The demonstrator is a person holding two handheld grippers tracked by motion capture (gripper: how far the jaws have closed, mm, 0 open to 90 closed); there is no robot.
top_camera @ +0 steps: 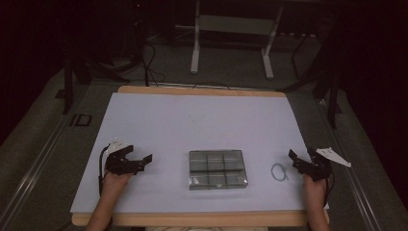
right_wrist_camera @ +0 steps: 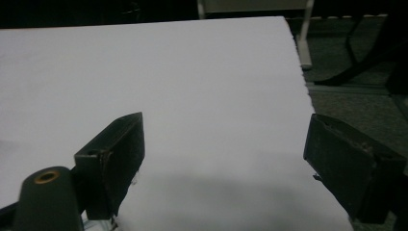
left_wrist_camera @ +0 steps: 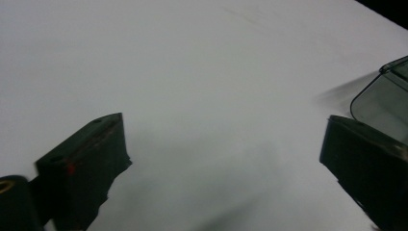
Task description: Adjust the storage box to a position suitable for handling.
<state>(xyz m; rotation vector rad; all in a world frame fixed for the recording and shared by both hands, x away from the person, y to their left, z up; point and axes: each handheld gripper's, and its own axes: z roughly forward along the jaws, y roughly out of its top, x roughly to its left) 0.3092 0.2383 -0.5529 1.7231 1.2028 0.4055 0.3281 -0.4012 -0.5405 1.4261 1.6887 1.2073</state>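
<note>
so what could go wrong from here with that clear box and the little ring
The small ring lies flat on the white sheet, right beside the open right gripper; wide jaws may slide it instead of pinching it. The clear compartment box looks light and closed, so a nudge from the open left gripper could push it across the sheet. The ring also sits near the table's right edge and might get knocked off.

Clear compartment box (top_camera: 218, 168) mid-table, open tools (top_camera: 144, 161) (top_camera: 296, 160) either side, perhaps a ring (top_camera: 278, 172) right
</note>
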